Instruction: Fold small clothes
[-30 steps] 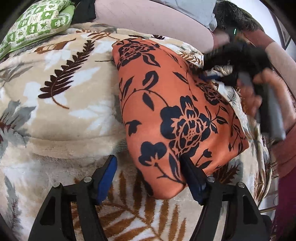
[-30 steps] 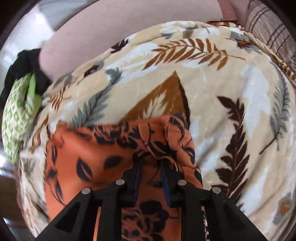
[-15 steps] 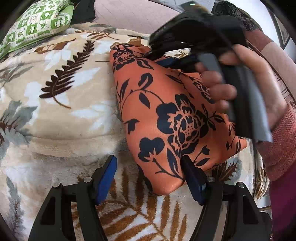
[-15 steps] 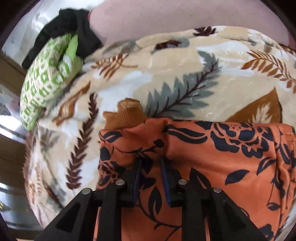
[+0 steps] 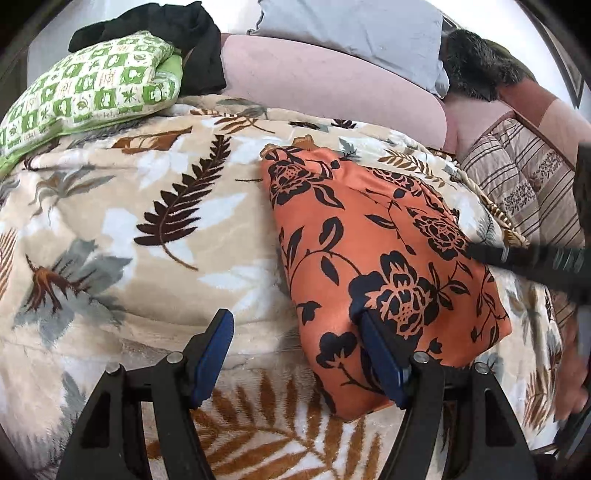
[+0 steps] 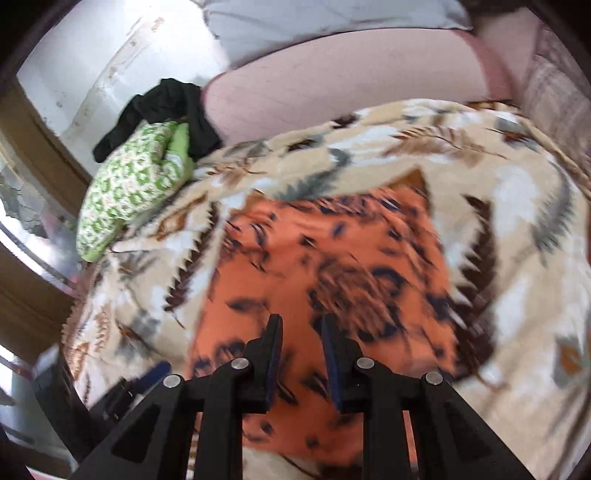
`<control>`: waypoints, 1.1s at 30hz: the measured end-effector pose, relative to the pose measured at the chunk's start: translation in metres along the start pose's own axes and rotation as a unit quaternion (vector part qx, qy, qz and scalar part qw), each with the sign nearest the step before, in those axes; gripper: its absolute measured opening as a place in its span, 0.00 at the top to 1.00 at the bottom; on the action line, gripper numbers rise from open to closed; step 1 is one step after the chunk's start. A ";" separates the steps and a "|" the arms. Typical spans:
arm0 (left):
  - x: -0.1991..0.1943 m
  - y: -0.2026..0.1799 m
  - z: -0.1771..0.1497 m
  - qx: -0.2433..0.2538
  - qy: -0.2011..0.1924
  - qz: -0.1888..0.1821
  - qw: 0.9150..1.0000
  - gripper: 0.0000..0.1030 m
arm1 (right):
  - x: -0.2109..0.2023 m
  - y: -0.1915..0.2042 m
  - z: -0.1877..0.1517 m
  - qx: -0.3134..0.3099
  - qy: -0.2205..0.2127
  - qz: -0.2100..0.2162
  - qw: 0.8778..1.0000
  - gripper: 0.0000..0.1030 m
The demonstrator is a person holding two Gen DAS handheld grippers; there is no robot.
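Orange satin-like cloth printed with dark navy roses and leaves makes up the folded garment (image 5: 373, 266), which lies as a smooth, roughly rectangular packet on the fleece blanket (image 5: 110, 229) covering the bed. The blanket is beige with brown, grey and white fern leaves. In the left wrist view the garment's far end shows a small brownish ribbed edge peeking out, and its near corner hangs slightly rounded and puffy.

The left tongs (image 5: 297, 354) stand wide apart and clasp nothing; the right-hand blue pad rests against the garment's near edge, while the other pad sits over bare blanket.

The right tongs (image 6: 301, 356) are narrowed to a small gap with no cloth between the pads, hovering above the garment (image 6: 325, 266), which appears blurred in that view. In the left wrist view, a dark blurred bar at the right edge crosses over the garment's side.

Beyond the blanket lie a green-and-white patterned pillow (image 5: 92, 92) with a black cloth (image 5: 177, 33) draped beside it, and a pink bolster (image 5: 325, 81) behind them.
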State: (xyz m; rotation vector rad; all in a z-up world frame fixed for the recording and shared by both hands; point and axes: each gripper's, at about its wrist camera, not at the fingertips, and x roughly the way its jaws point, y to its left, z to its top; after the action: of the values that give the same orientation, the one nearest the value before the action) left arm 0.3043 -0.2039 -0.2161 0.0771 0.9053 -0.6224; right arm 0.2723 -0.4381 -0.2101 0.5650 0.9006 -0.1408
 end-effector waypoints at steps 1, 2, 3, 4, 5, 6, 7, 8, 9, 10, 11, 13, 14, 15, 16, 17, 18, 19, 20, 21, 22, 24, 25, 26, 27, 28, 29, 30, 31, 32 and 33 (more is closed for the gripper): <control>0.002 -0.003 0.000 0.005 -0.001 0.005 1.000 0.29 | 0.001 -0.005 -0.007 0.003 0.003 -0.015 1.000 0.76; 0.002 -0.004 -0.001 0.010 -0.002 0.008 1.000 0.28 | 0.008 -0.013 -0.017 0.012 0.017 -0.034 0.999 0.76; 0.004 -0.006 -0.001 0.012 -0.002 0.011 1.000 0.28 | 0.017 -0.020 -0.022 0.022 0.034 -0.042 0.998 0.75; 0.007 -0.006 -0.001 0.014 -0.002 0.012 1.000 0.28 | 0.029 -0.028 -0.028 0.036 0.049 -0.034 0.998 0.75; 0.005 -0.006 -0.002 0.016 -0.003 0.015 1.000 0.27 | 0.035 -0.035 -0.032 0.045 0.043 -0.021 0.998 0.75; 0.005 -0.006 -0.002 0.018 -0.004 0.018 1.000 0.27 | 0.034 -0.038 -0.033 0.045 0.031 -0.016 0.998 0.75; 0.007 -0.006 -0.001 0.020 -0.005 0.021 1.000 0.25 | 0.033 -0.037 -0.033 0.040 0.030 -0.019 0.999 0.75; 0.008 -0.006 -0.001 0.020 -0.004 0.023 1.000 0.24 | 0.032 -0.035 -0.031 0.033 0.032 -0.024 0.999 0.75; 0.009 -0.005 -0.001 0.019 -0.003 0.023 1.000 0.24 | 0.033 -0.035 -0.029 0.030 0.034 -0.025 0.999 0.75; 0.010 -0.006 -0.001 0.018 -0.002 0.024 1.000 0.24 | 0.033 -0.037 -0.029 0.031 0.034 -0.022 0.999 0.75; 0.011 -0.006 -0.001 0.018 -0.002 0.025 1.000 0.24 | 0.032 -0.040 -0.029 0.036 0.032 -0.015 0.999 0.75; 0.011 -0.009 -0.001 0.025 -0.004 0.030 0.999 0.24 | 0.031 -0.043 -0.029 0.042 0.032 -0.007 0.999 0.75; 0.011 -0.010 -0.002 0.029 -0.005 0.033 0.999 0.23 | 0.031 -0.044 -0.030 0.041 0.033 -0.007 0.999 0.75; 0.012 -0.011 -0.002 0.033 -0.006 0.036 0.999 0.23 | 0.030 -0.043 -0.032 0.040 0.033 -0.008 0.999 0.75; 0.013 -0.013 -0.002 0.035 -0.007 0.038 0.999 0.23 | 0.032 -0.040 -0.033 0.040 0.034 -0.010 0.999 0.75; 0.014 -0.013 -0.002 0.037 -0.006 0.040 0.999 0.22 | 0.033 -0.038 -0.033 0.040 0.034 -0.013 0.999 0.75; 0.016 -0.014 -0.002 0.037 -0.005 0.041 0.998 0.22 | 0.033 -0.037 -0.033 0.038 0.033 -0.014 0.999 0.75; 0.019 -0.014 -0.002 0.039 -0.002 0.044 0.998 0.21 | 0.034 -0.037 -0.033 0.036 0.034 -0.015 0.999 0.75; 0.022 -0.015 -0.002 0.038 0.001 0.046 0.998 0.19 | 0.034 -0.036 -0.033 0.035 0.034 -0.015 0.999 0.75; 0.025 -0.015 -0.002 0.034 0.004 0.047 0.998 0.19 | 0.034 -0.037 -0.033 0.036 0.034 -0.014 0.999 0.75; 0.028 -0.015 -0.001 0.029 0.008 0.044 0.999 0.19 | 0.035 -0.037 -0.032 0.037 0.034 -0.013 0.999 0.75; 0.032 -0.015 0.000 0.020 0.017 0.043 0.999 0.19 | 0.035 -0.038 -0.032 0.038 0.035 -0.008 0.999 0.75; 0.034 -0.016 0.000 0.021 0.019 0.047 0.999 0.17 | 0.035 -0.040 -0.032 0.040 0.036 -0.004 0.999 0.75; 0.036 -0.018 -0.001 0.026 0.019 0.053 0.998 0.17 | 0.036 -0.041 -0.032 0.040 0.036 -0.001 0.999 0.75; 0.038 -0.021 -0.001 0.033 0.020 0.059 0.998 0.16 | 0.036 -0.042 -0.032 0.041 0.036 0.001 0.999 0.75; 0.039 -0.021 -0.001 0.035 0.020 0.062 0.997 0.15 | 0.036 -0.043 -0.032 0.041 0.036 0.004 0.999 0.75; 0.040 -0.021 -0.001 0.032 0.022 0.063 0.997 0.15 | 0.036 -0.044 -0.032 0.040 0.036 0.008 0.999 0.75; 0.041 -0.020 -0.001 0.028 0.025 0.062 0.997 0.14 | 0.036 -0.044 -0.032 0.040 0.036 0.009 0.999 0.75; 0.041 -0.020 0.000 0.024 0.026 0.062 0.997 0.13 | 0.036 -0.045 -0.032 0.038 0.035 0.009 0.999 0.75; 0.041 -0.019 0.000 0.023 0.026 0.062 0.997 0.13 | 0.036 -0.044 -0.032 0.037 0.035 0.009 0.999 0.75; 0.041 -0.019 0.000 0.022 0.026 0.062 0.997 0.12 | 0.036 -0.044 -0.032 0.037 0.035 0.009 0.999 0.75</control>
State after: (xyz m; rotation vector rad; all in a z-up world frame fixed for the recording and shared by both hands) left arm 0.3133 -0.2388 -0.2436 0.1894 0.9304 -0.5267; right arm 0.2566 -0.4544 -0.2712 0.6501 0.9605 -0.1394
